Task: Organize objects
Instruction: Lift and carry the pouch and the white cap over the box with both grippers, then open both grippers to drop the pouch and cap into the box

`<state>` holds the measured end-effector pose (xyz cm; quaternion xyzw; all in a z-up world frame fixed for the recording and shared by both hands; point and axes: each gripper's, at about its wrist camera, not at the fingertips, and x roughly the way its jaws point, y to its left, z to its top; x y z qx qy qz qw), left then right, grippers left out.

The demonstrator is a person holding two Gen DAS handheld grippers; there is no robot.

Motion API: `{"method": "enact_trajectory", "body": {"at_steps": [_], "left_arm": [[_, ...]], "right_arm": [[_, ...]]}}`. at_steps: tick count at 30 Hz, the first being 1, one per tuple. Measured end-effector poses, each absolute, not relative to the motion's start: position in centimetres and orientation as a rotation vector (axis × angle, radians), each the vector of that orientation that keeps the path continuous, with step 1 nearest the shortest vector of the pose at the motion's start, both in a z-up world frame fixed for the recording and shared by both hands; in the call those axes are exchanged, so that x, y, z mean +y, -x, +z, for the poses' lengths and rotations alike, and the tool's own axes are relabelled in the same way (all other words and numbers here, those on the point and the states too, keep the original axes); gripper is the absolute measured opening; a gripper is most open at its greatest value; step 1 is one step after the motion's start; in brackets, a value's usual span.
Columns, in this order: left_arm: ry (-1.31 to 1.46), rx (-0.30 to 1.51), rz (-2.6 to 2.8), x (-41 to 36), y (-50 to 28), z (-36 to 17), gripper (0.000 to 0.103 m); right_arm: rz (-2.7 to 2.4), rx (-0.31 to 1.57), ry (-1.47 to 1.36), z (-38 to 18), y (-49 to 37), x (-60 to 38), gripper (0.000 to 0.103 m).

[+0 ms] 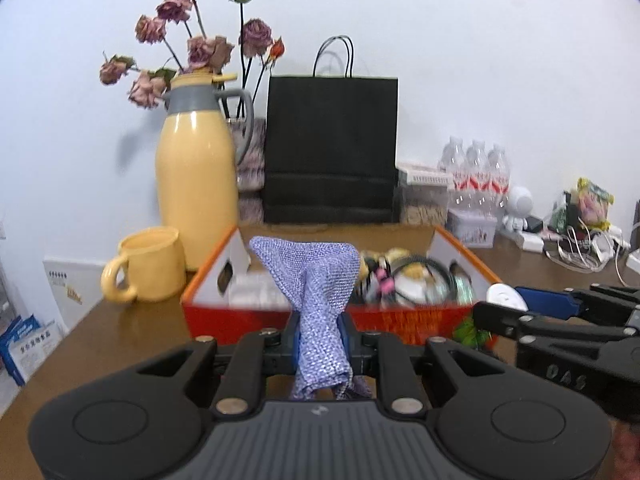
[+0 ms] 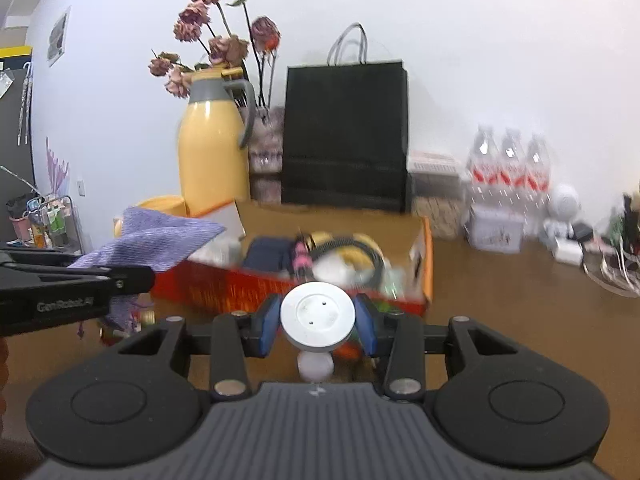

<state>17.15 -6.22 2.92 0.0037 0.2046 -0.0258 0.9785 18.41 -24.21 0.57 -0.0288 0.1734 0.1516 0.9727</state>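
While many things already sit in the orange box point(image 2: 427, 264) mid-frame, two more wait: left hand-held gripper point(image 1: 319, 340) pinching purple cloth point(image 1: 310, 276), right hand-held gripper point(image 2: 318, 322) squeezing white round disc point(image 2: 318, 314).

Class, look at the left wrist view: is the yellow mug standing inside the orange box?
No, the yellow mug stands on the table, left of the orange box.

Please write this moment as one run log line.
left gripper: shut on purple woven cloth | right gripper: shut on white round disc | red-orange cardboard box: ahead
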Motion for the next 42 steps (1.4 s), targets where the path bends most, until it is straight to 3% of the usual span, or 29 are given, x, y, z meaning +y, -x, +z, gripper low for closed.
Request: {"method": "enact_trajectory", "body": {"at_steps": [18,27,28,30,32,33,34,35,36,42], "left_arm": [[0.046,0.426,0.017,-2.9,-31.4,3.4,0.016],[-0.005,0.450,-0.008,-3.4,-34.0,2.4,0.018],[-0.010,0.449,-0.008,-3.5,-34.1,2.3,0.023],[-0.018,0.443,-0.005,-3.4,-34.2,2.3,0.044],[-0.020,0.441,0.000,-3.4,-34.4,2.2,0.091],[-0.016,0.433,0.003,-3.4,-34.4,2.2,0.098],[-0.011,0.424,0.008,-3.3,-34.3,2.3,0.103],[-0.006,0.414,0.013,-3.2,-34.2,2.3,0.103],[-0.002,0.411,0.016,-3.1,-34.2,2.4,0.103],[0.004,0.422,0.048,-3.0,-34.2,2.2,0.103]], "right_arm": [[0.268,0.301,0.065,1.0,-30.0,-20.9,0.040],[0.254,0.350,0.089,0.0,-32.9,-21.2,0.041],[0.254,0.357,0.093,-0.1,-33.0,-21.2,0.041],[0.247,0.369,0.101,-0.3,-33.2,-21.3,0.043],[0.238,0.378,0.109,-0.5,-33.3,-21.3,0.060],[0.232,0.378,0.109,-0.5,-33.3,-21.4,0.075],[0.231,0.378,0.108,-0.5,-33.3,-21.5,0.085],[0.230,0.378,0.106,-0.5,-33.3,-21.6,0.089],[0.229,0.377,0.103,-0.4,-33.3,-21.7,0.100],[0.221,0.370,0.085,-0.2,-33.1,-22.0,0.103]]}}
